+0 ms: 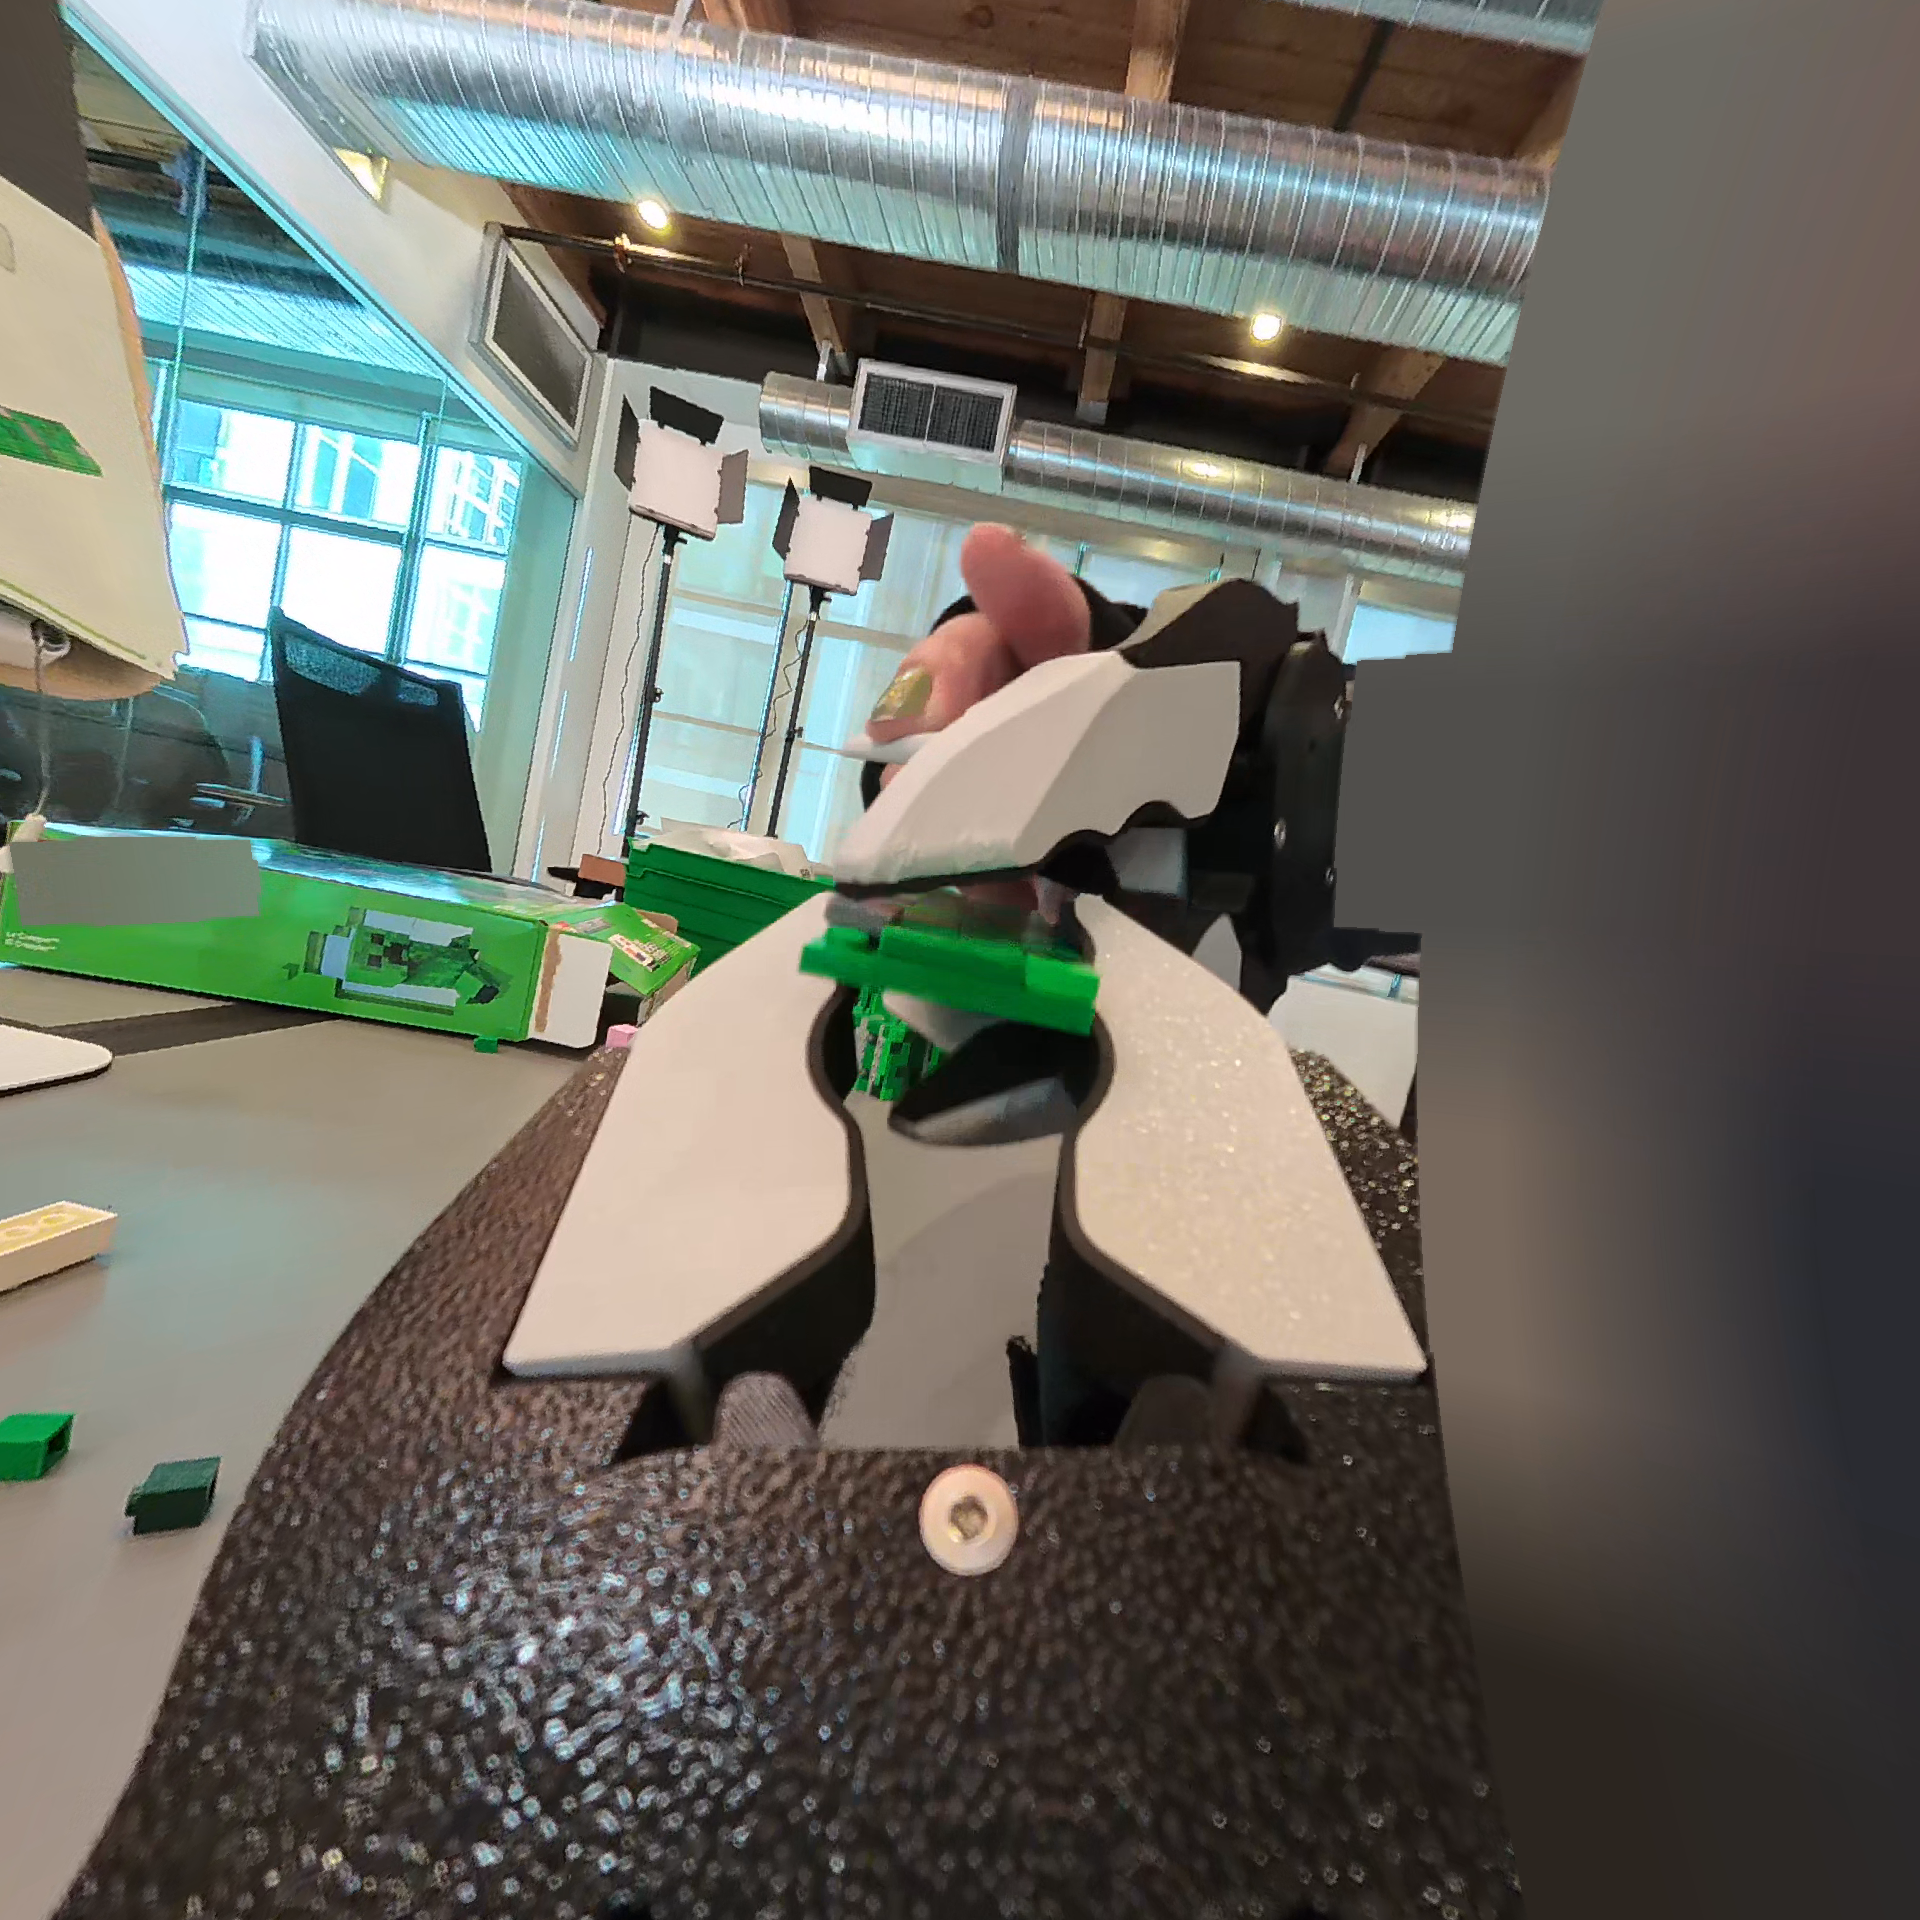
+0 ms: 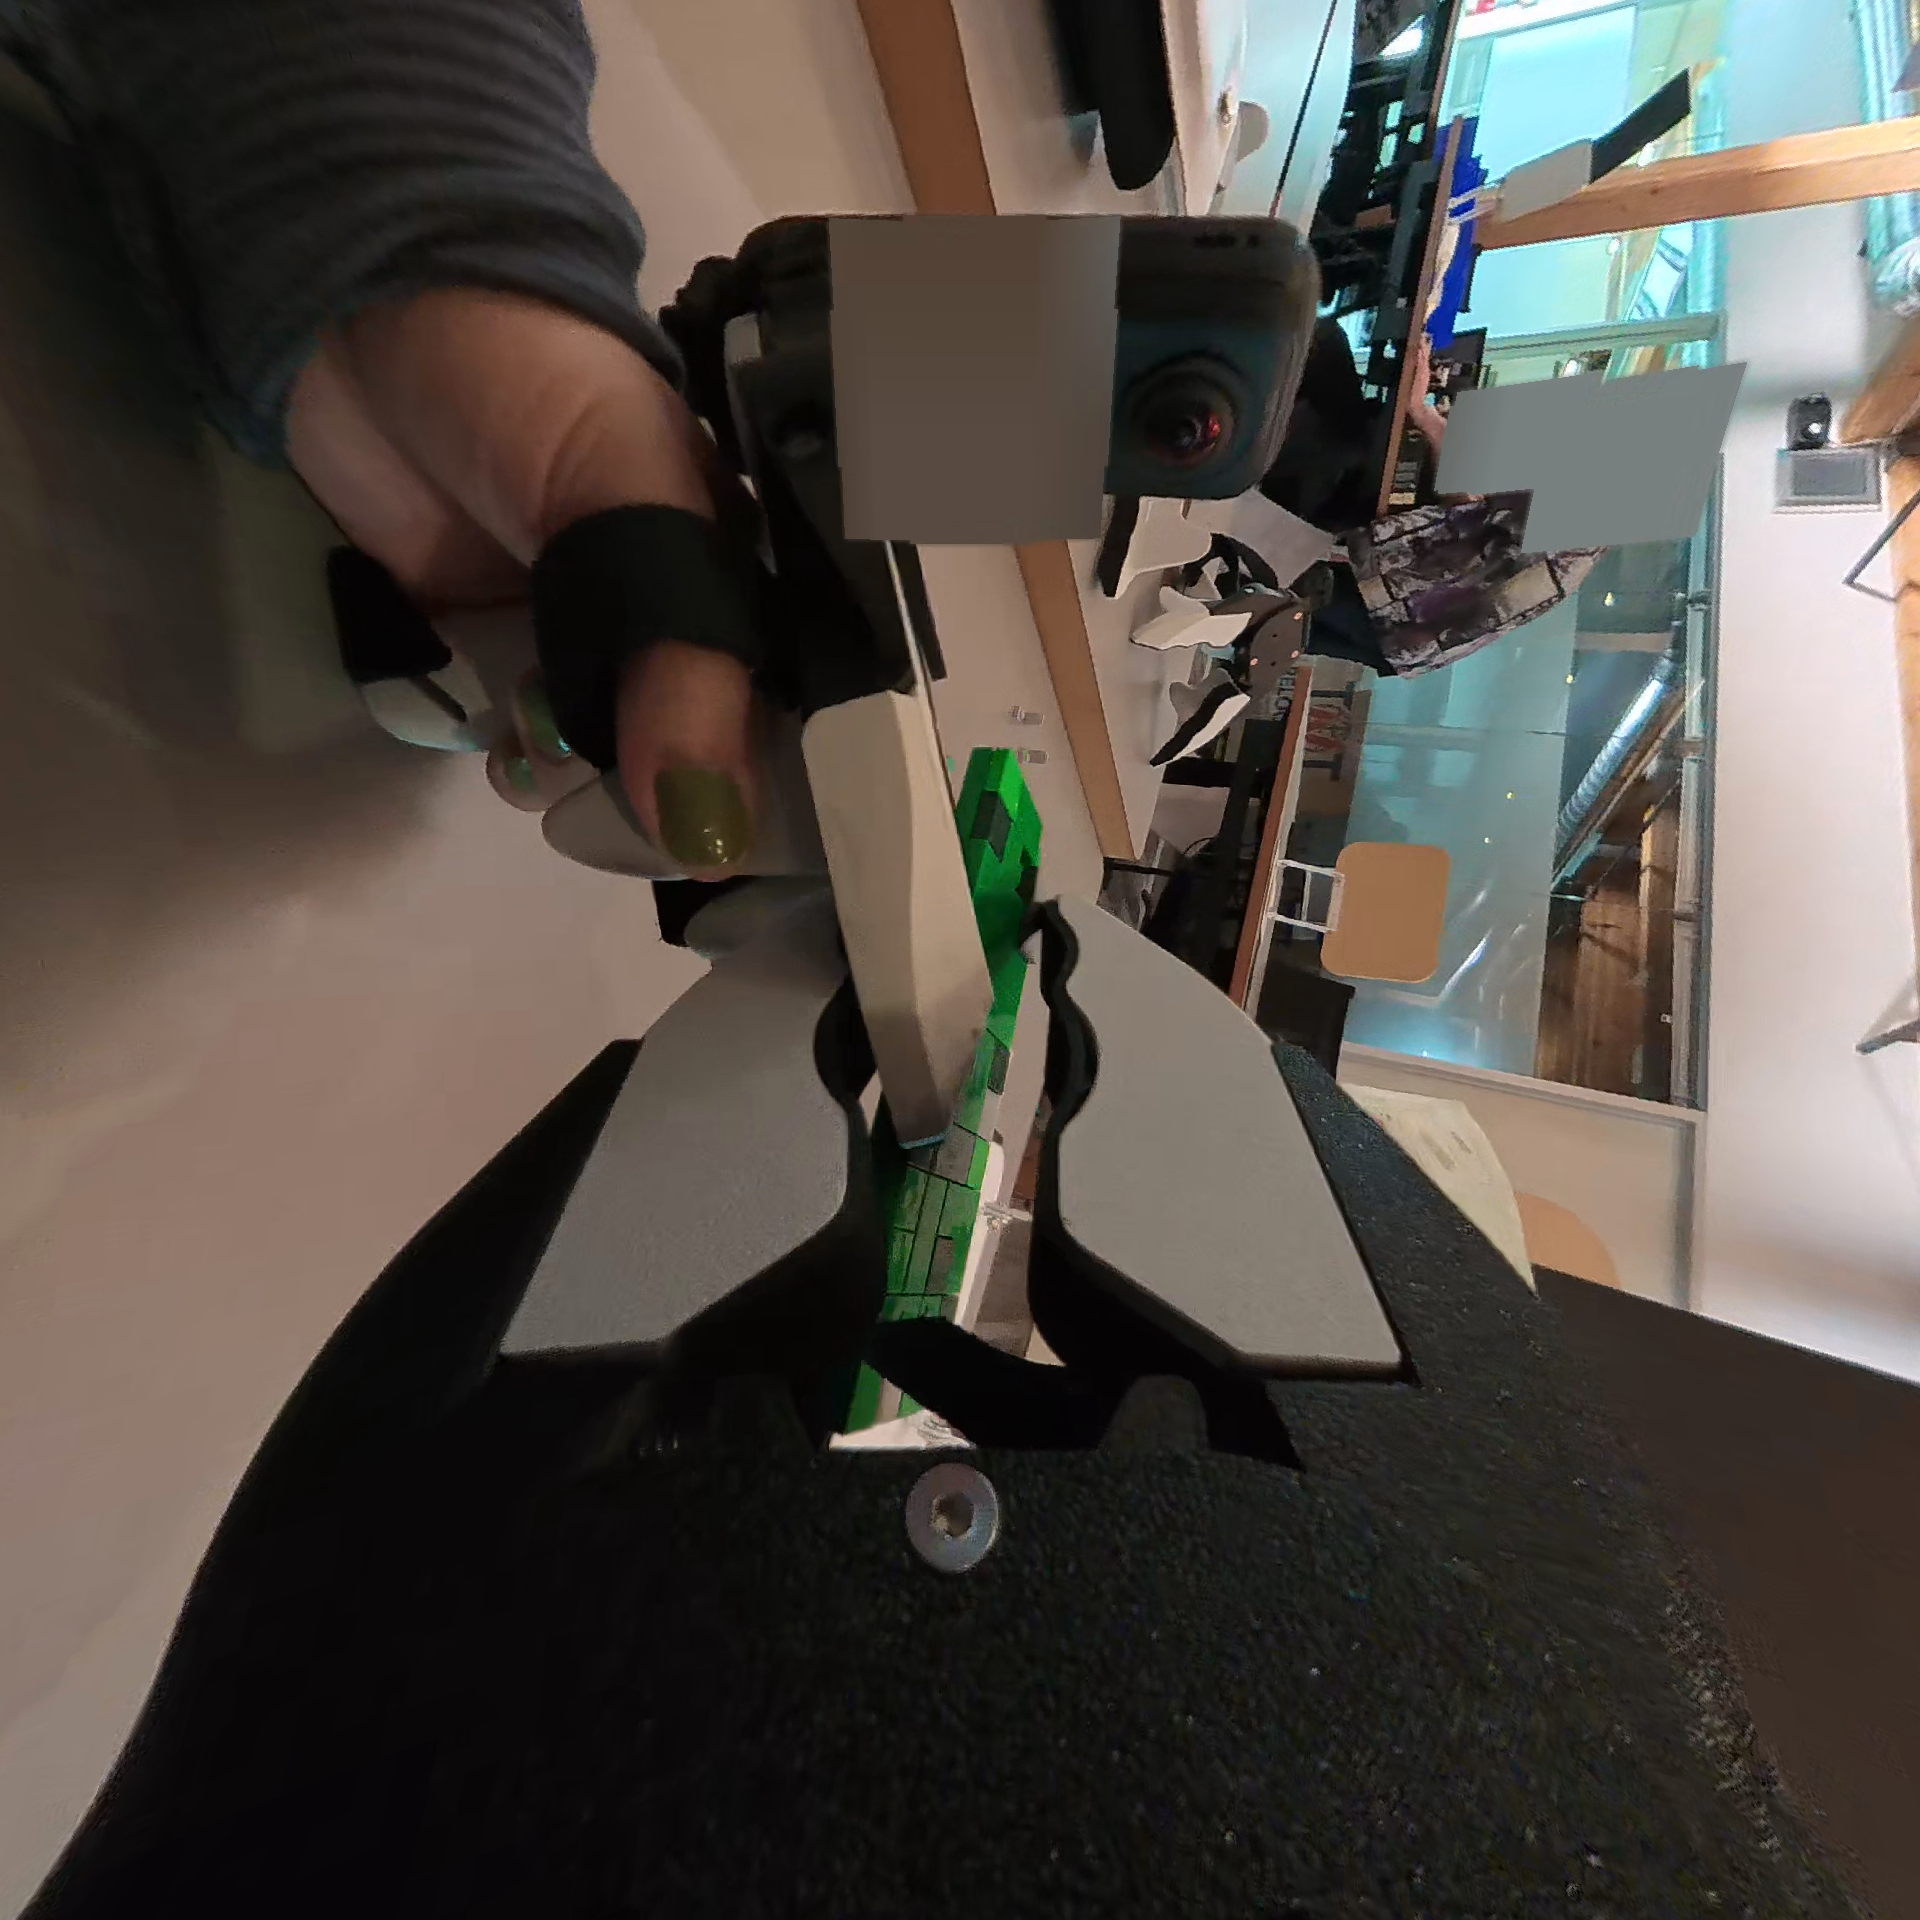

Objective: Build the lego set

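Observation:
A green lego assembly [image 1: 945, 971] with dark pixel-like patches is held in the air between both grippers. My left gripper [image 1: 951, 956] is shut on it from the two sides, its white fingers [image 1: 717, 1143] converging on a bright green plate. The right gripper's upper finger [image 1: 1039, 769] comes in from the upper right and presses on top of the assembly, with a hand behind it. In the right wrist view my right gripper [image 2: 940, 977] is shut on the same green assembly [image 2: 1003, 831]. The left gripper's finger [image 2: 904, 935] lies across it, held by a hand [image 2: 499, 499].
On the grey table [image 1: 260, 1195] lie a green lego box [image 1: 312, 935], a cream brick [image 1: 52, 1242], a green brick [image 1: 36, 1444] and a dark green brick [image 1: 171, 1491]. A black chair [image 1: 374, 748] stands behind the table. A paper sheet [image 1: 73, 468] hangs at the upper left.

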A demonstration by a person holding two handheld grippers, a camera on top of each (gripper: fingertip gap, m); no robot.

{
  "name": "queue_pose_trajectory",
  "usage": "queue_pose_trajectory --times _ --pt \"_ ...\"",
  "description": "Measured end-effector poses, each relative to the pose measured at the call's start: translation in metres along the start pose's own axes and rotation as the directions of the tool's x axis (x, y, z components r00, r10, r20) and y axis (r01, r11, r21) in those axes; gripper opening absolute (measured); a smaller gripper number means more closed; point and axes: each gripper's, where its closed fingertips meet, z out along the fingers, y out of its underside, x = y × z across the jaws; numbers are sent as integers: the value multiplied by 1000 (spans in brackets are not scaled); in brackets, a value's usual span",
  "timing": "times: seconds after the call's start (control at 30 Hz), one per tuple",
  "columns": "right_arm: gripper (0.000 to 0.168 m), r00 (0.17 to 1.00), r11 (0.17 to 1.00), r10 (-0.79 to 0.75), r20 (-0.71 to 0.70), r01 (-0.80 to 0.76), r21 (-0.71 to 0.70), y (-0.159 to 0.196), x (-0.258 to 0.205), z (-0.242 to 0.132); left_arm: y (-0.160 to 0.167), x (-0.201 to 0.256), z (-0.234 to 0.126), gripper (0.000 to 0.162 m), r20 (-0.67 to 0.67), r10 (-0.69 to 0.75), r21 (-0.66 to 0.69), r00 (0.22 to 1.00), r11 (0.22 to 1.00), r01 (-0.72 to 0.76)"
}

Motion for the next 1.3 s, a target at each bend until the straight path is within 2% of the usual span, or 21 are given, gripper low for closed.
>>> queue_pose_trajectory --times 0.33,0.5,0.57,0.63,0.7,0.77,0.8,0.87,0.97,1.07,1.3 --pt "18 998 999 -54 -35 54 -5 1 -1 0 3 2 1 36 -3 -38 -19 999 999 38" --pt "18 997 1000 11 -80 -9 18 5 3 -1 2 -4 4 38 27 -47 -33 999 998 48" --pt "19 995 999 25 -99 -21 40 6 3 -2 5 -7 6 42 51 16 -100 999 995 -10" --pt "24 994 999 12 -113 -7 46 7 1 -2 6 -9 4 47 80 138 -162 987 979 -124" --pt "25 991 999 6 -131 1 54 6 0 -3 6 -7 4 49 73 181 -186 981 969 -165" --pt "20 987 998 -28 -161 36 45 8 0 -4 8 -7 3 48 63 161 -197 985 970 -146" --pt "12 980 997 -64 -188 73 40 8 1 -5 7 -7 3 49 58 127 -186 990 976 -114" --pt "11 972 993 -104 -212 115 38 8 -2 -7 11 -6 4 54 27 40 -200 999 979 -34" --pt "11 973 995 -82 -216 93 40 10 -5 -9 19 -4 6 53 -2 -43 -224 999 974 42" --pt "11 960 990 -120 -251 135 43 9 -6 -12 21 -5 8 58 17 -8 -237 1000 971 12" --pt "11 885 950 -280 -373 312 26 2 -8 -19 22 -9 8 74 42 193 -288 980 942 -173"
